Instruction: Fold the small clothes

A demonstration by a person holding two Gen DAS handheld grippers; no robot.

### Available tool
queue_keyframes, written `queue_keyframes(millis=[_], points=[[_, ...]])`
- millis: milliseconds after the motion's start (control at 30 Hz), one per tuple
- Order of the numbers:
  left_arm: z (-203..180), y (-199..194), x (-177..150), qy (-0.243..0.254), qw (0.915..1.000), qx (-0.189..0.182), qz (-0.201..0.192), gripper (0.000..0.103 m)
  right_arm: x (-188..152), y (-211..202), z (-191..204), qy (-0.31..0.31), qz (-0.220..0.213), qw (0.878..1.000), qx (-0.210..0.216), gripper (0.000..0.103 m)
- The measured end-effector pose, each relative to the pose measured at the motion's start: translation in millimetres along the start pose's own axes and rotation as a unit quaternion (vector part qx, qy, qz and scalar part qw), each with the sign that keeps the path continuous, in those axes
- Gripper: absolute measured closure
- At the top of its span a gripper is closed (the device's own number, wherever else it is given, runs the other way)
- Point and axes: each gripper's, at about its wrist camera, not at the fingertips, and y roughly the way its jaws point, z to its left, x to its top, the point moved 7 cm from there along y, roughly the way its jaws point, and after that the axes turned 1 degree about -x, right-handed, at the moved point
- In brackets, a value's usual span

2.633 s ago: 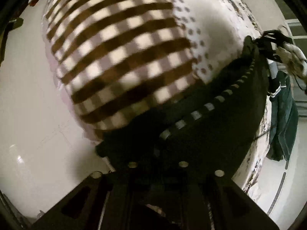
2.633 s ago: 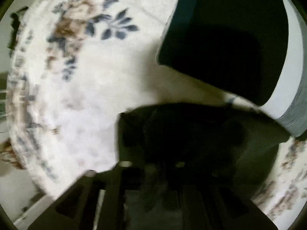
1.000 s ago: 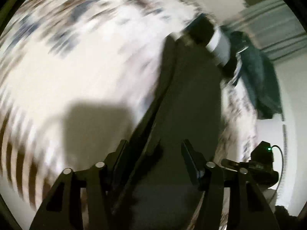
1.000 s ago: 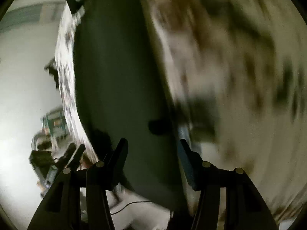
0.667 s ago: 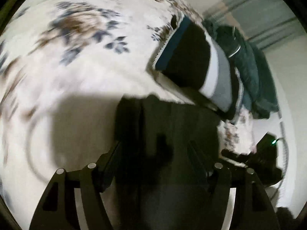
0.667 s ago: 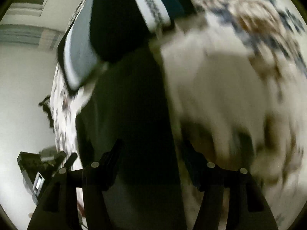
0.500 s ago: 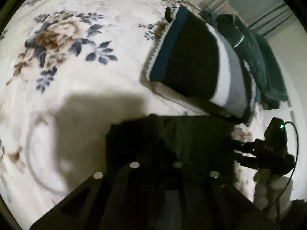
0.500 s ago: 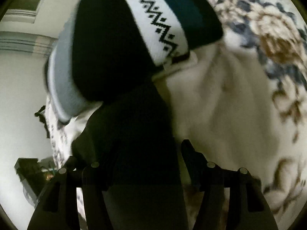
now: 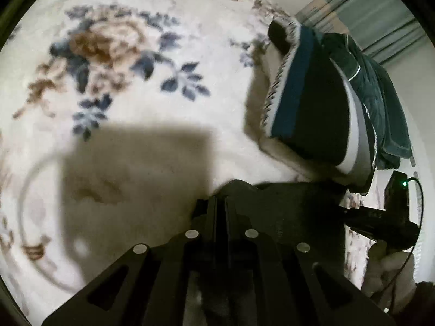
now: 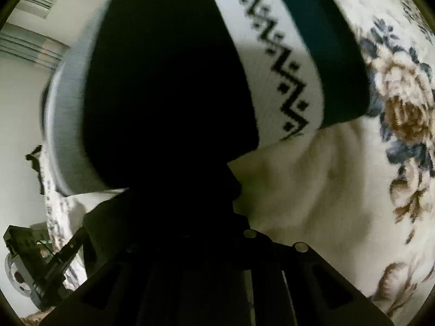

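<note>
A dark garment [image 9: 293,203] lies flat on the floral blanket [image 9: 136,54], just in front of a folded stack. My left gripper [image 9: 220,203] is shut on the garment's left edge. In the right wrist view the same dark garment [image 10: 149,217] fills the shadowed middle. My right gripper [image 10: 190,214] is closing its jaws, and the pads come together on the cloth. From the left wrist view, the right gripper [image 9: 375,217] shows at the garment's far right, held by a hand in a white glove [image 9: 391,274]. The left gripper [image 10: 54,252] shows at the lower left of the right wrist view.
A folded sweater [image 9: 315,108] in black, teal, white zigzag and grey sits close behind the garment, also filling the right wrist view's top [image 10: 285,62]. A dark green garment [image 9: 380,103] is heaped beyond it. The bed's edge and pale floor [image 10: 21,108] lie at left.
Both grippers let go of dark cloth, swung open across the bed and came down at the dark garment by the stack. The left one shut first, the right one just now.
</note>
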Motion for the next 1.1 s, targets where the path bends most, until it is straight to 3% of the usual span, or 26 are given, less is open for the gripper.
queue_keyframes(millis=[100, 133, 167, 200, 267, 400, 567, 700, 800, 900, 1000, 1033, 1067, 1100], points=[[-5.4, -19.6, -7.2, -0.003, 0.9999, -0.012, 0.006, 0.094, -6.0, -6.5, -6.0, 0.020, 0.025, 0.999, 0.019, 0.089], [-5.8, -25.9, -10.8, -0.004, 0.9999, -0.009, 0.007, 0.086, -11.8, -13.0, -9.5, 0.028, 0.037, 0.998, 0.037, 0.082], [-6.3, -36.8, -18.5, -0.006, 0.9999, -0.011, 0.007, 0.077, -18.1, -19.0, -16.0, 0.034, 0.046, 0.997, 0.050, 0.066], [-6.1, -46.2, -26.7, -0.008, 0.9998, -0.017, 0.006, 0.072, -29.8, -29.7, -21.0, 0.040, 0.056, 0.995, 0.065, 0.058], [-8.7, -71.9, -53.3, -0.012, 0.9991, -0.040, 0.001, 0.054, -56.2, -48.9, -27.4, 0.041, 0.074, 0.992, 0.092, 0.053], [-4.0, -117.5, -126.8, -0.030, 0.9977, -0.060, 0.012, 0.051, -144.8, -83.4, -52.9, 0.025, 0.128, 0.985, 0.110, 0.053], [14.1, -166.3, -255.0, -0.072, 0.9948, -0.044, 0.057, 0.051, -283.3, -98.4, -97.7, 0.030, 0.202, 0.972, 0.119, 0.053], [24.6, -180.5, -344.3, -0.105, 0.9894, -0.021, 0.098, 0.051, -384.3, -89.8, -133.5, 0.059, 0.249, 0.959, 0.118, 0.053], [25.4, -181.4, -403.8, -0.117, 0.9849, -0.001, 0.128, 0.051, -439.4, -81.5, -146.7, 0.069, 0.271, 0.953, 0.116, 0.053], [14.8, -176.2, -436.2, -0.115, 0.9832, 0.008, 0.141, 0.051, -476.2, -75.8, -150.9, 0.085, 0.276, 0.950, 0.119, 0.053], [-0.2, -170.4, -452.9, -0.086, 0.9869, 0.026, 0.134, 0.053, -497.9, -69.6, -147.8, 0.076, 0.265, 0.955, 0.112, 0.053], [-2.7, -165.2, -454.1, -0.074, 0.9876, 0.044, 0.131, 0.060, -500.8, -67.0, -146.0, 0.074, 0.263, 0.956, 0.108, 0.053], [-3.4, -159.5, -452.3, -0.069, 0.9872, 0.059, 0.131, 0.088, -504.1, -64.8, -144.9, 0.071, 0.260, 0.957, 0.104, 0.053], [-2.9, -157.2, -451.5, -0.069, 0.9865, 0.073, 0.130, 0.100, -506.2, -63.4, -144.2, 0.069, 0.257, 0.959, 0.100, 0.053]])
